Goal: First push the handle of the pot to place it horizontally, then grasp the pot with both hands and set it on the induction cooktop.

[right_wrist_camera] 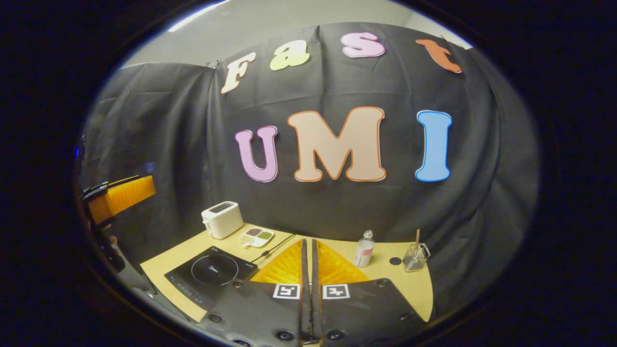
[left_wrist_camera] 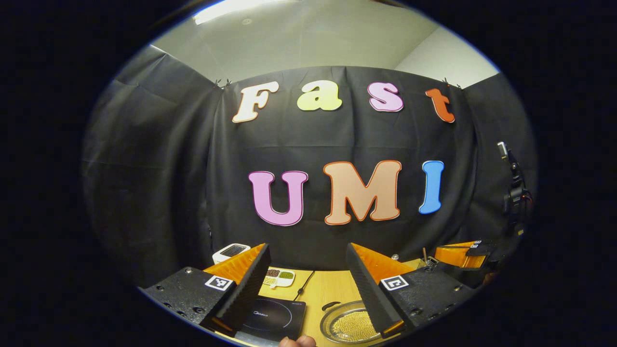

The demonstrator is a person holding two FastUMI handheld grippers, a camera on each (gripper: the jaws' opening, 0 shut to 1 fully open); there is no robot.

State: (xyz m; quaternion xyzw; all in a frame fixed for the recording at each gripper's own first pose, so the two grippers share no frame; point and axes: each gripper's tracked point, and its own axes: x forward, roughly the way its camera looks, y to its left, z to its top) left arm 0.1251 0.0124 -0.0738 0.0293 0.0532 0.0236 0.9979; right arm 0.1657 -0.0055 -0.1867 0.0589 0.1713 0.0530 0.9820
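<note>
In the left gripper view the pot point(left_wrist_camera: 344, 326) sits low on the wooden table point(left_wrist_camera: 328, 289), a round steel rim with a glinting inside and a dark handle stub point(left_wrist_camera: 330, 305) at its far left. The black induction cooktop point(left_wrist_camera: 274, 318) lies just left of it. My left gripper point(left_wrist_camera: 307, 250) hovers open above both, with nothing between its fingers. My right gripper point(right_wrist_camera: 307, 250) is shut, its fingers pressed together on nothing, above the table and to the right of the cooktop point(right_wrist_camera: 209, 270). The right gripper point(left_wrist_camera: 462, 253) also appears at the far right of the left gripper view.
A white toaster point(right_wrist_camera: 221, 219) and a small sectioned dish of beans point(right_wrist_camera: 256, 236) stand at the back left, and a cable point(right_wrist_camera: 274, 248) runs from the cooktop. A clear bottle point(right_wrist_camera: 365, 248) and a wire holder with a stick point(right_wrist_camera: 415, 255) stand back right. A stand point(left_wrist_camera: 513, 193) rises by the wall.
</note>
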